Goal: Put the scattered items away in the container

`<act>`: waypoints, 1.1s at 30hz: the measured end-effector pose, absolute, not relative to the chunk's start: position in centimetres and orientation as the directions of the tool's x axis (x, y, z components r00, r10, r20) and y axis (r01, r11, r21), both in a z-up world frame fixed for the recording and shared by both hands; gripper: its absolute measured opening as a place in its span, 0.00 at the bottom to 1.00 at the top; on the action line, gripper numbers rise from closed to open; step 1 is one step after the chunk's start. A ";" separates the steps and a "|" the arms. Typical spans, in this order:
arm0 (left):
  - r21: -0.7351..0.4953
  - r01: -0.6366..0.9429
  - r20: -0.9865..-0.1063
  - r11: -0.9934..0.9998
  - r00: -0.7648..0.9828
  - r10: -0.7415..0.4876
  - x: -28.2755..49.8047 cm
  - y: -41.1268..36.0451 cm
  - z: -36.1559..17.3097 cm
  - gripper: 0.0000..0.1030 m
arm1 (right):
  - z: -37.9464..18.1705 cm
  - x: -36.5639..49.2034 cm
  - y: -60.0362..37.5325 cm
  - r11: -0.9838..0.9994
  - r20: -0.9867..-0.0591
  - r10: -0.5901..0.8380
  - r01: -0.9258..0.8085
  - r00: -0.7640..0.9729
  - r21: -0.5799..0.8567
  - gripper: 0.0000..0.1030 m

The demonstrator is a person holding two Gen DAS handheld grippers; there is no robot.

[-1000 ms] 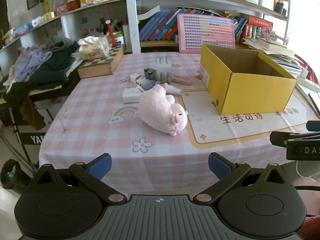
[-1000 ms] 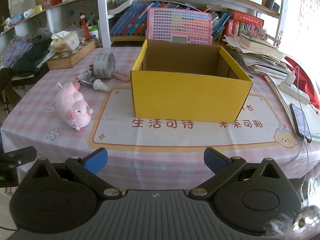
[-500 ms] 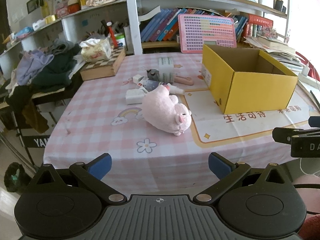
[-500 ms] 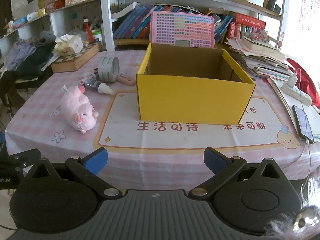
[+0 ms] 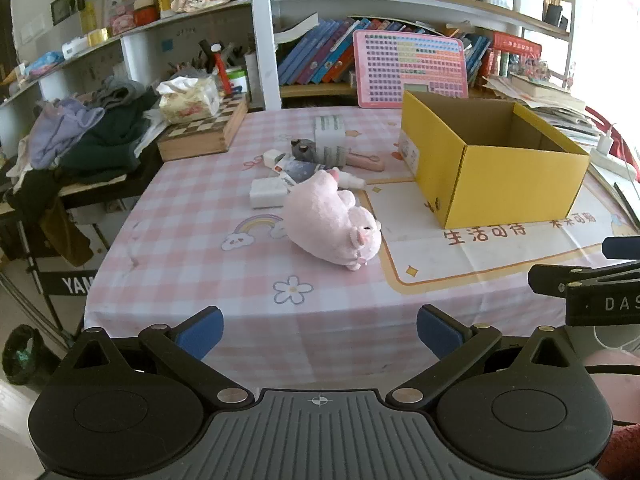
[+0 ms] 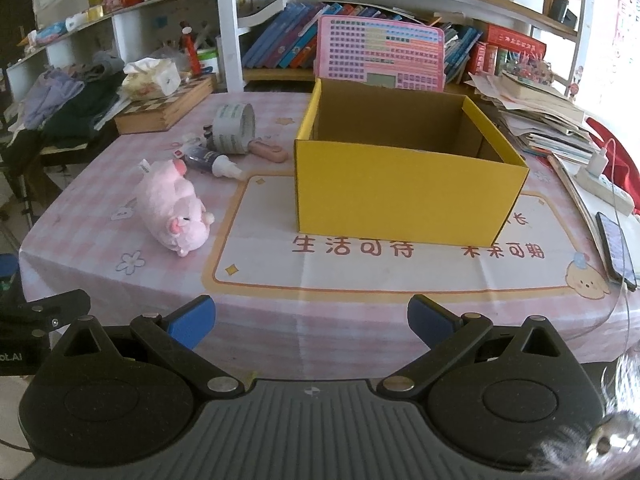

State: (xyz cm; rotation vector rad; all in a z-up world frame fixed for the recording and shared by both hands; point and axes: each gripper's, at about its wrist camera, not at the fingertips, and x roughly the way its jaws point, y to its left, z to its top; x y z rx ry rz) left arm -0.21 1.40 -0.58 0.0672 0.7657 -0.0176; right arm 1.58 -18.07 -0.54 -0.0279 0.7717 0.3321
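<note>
Crowding the roll — tube, white block, plush pig.

One yellow cardboard box stands open on the checked surface. To its left lie one pink plush pig, one roll of tape, one dark tube with a white cap, one pink oblong case and, beyond the pig, one flat white block. Smaller bits beside the roll are too jumbled to count. Right of the box: one phone and one power strip.
</note>
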 end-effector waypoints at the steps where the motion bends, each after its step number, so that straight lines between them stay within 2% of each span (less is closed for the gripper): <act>1: 0.053 0.040 -0.693 0.998 0.721 0.008 -0.2 1.5 -0.6 1.00 | -0.5 1.6 -17.9 0.947 -0.688 0.284 -0.307 0.668 0.093 1.00; 33: 0.043 0.060 -0.675 0.997 0.737 -0.015 -0.3 3.7 -0.5 1.00 | 0.3 1.2 -14.5 0.924 -0.664 0.324 -0.375 0.674 0.070 1.00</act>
